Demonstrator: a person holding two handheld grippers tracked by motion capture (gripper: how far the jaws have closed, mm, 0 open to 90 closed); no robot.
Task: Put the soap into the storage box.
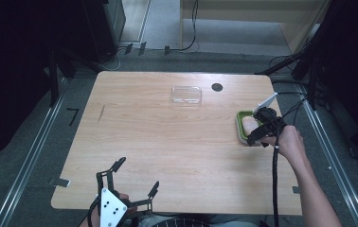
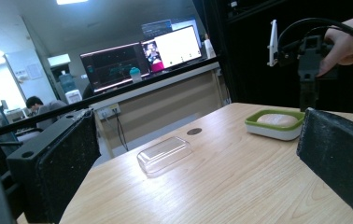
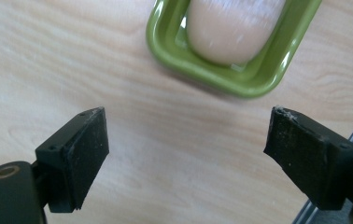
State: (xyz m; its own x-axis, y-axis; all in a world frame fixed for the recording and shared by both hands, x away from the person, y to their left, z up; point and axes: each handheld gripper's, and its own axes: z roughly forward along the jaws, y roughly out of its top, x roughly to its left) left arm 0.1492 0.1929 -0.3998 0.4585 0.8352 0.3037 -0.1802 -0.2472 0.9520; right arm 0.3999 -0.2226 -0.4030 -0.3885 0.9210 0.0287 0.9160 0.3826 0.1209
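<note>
Soap sits in its dish, lid waiting.
Your right gripper hangs open and empty by the soap in the dish; your left gripper idles open, empty, leaving the lid free to fetch.

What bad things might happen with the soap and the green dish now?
1. The green soap dish sits near the table's right edge; a bump from the right gripper, whose jaws stand open with nothing between them just beside the dish, might push it off.
2. The soap looks smooth and rounded, so it may slip if pinched.
3. The clear lid lies far away, so carrying it over risks dropping it.
</note>
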